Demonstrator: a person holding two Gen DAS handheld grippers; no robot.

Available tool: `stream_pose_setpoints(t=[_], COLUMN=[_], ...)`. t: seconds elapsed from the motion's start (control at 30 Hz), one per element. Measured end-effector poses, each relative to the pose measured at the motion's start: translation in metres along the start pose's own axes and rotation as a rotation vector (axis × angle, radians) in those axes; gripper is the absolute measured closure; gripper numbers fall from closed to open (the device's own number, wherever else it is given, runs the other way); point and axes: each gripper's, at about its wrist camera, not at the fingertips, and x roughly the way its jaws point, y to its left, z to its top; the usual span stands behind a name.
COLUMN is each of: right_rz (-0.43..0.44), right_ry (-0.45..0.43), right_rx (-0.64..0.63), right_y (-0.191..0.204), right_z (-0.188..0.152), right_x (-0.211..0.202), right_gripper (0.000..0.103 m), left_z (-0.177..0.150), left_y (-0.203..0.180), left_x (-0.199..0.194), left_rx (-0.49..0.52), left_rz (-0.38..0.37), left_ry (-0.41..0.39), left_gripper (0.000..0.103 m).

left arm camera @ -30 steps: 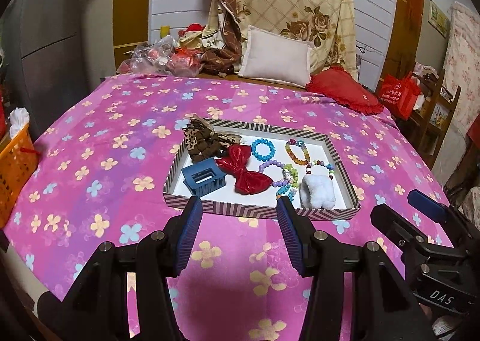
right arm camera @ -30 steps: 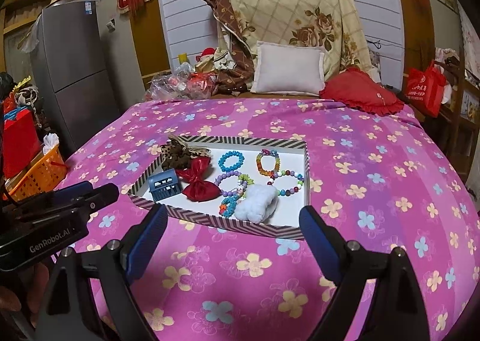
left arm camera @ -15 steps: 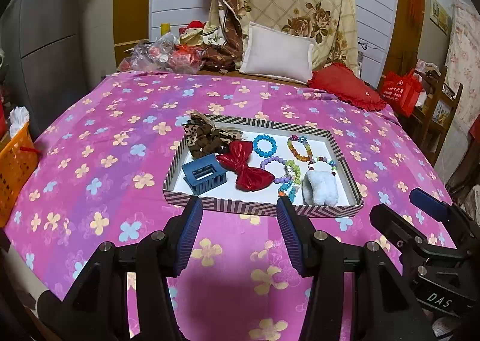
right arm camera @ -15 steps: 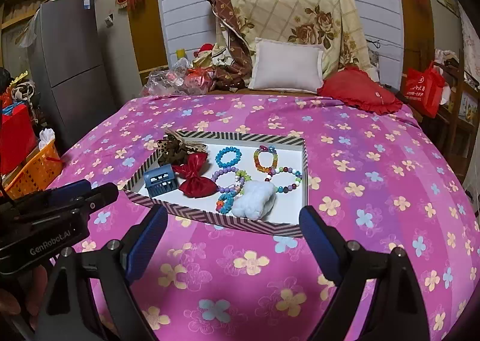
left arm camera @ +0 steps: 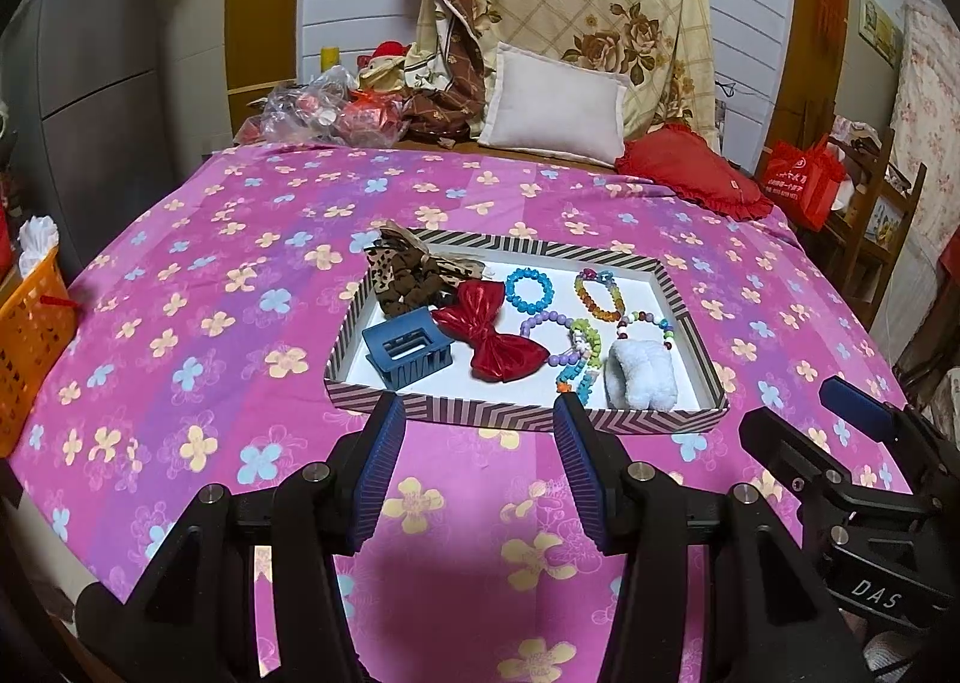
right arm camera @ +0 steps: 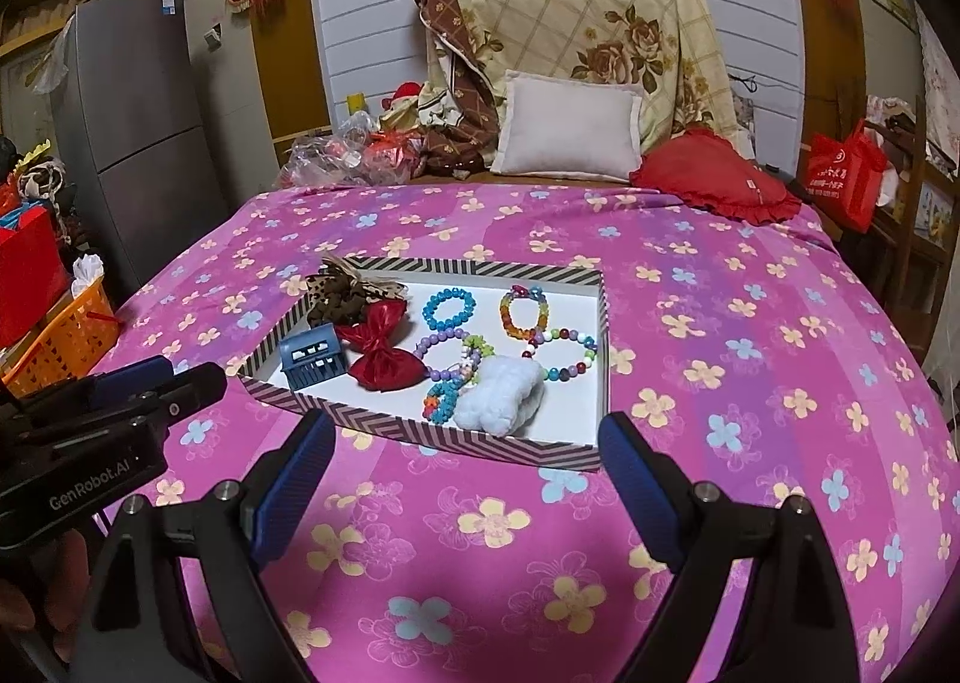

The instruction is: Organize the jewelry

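Left wrist view shows the left gripper [left arm camera: 477, 419] hovering short of the striped tray [left arm camera: 528, 418], its blue pads partly apart with nothing between them. Compared with a second ago almost nothing differs: both grippers sit in the same poses, their openings unchanged, and the tray has only drifted a touch in frame. I read that as a pause before the first pick, so the sorting has not really begun.

The tray lies on the pink floral bedspread [left arm camera: 198, 323], and everything to be organized is inside it. A leopard-print scrunchie [left arm camera: 402, 278] fills the far left corner and pokes over the rim. A blue claw clip [left arm camera: 408, 347] sits near the left front, and a red satin bow [left arm camera: 492, 335] touches it. A blue bead bracelet [left arm camera: 528, 288], a multicoloured bead bracelet [left arm camera: 597, 293], a purple bead bracelet [left arm camera: 555, 335] and a pastel bead bracelet [left arm camera: 645, 326] spread toward the right, beside a fluffy white scrunchie [left arm camera: 642, 377].

Right wrist view has the right gripper [right arm camera: 465, 443] spread wide and empty, also short of the tray's near edge, with the left one at the lower left.

Some things stay unclear. The purple bracelet overlaps a green and blue beaded piece [right arm camera: 447, 389], and I cannot tell how many strands are tangled there. No dividers or target compartments are visible. Fisheye bending blurs the room's edges, and the person's hands are cut off.
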Motion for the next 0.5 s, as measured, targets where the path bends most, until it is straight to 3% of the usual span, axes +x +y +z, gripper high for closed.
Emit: stream_pose_setpoints(t=[0.5], right_rz=[-0.002], right_ry=[0.008], right_rx=[-0.012], right_y=[0.0032], right_z=[-0.0024], right_x=[0.0047], right_gripper=[0.011], left_z=[-0.0010], left_y=[0.0020], left_x=[0.0017], left_rx=[0.003], left_rz=[0.000], left_ry=[0.003], left_gripper=[0.049])
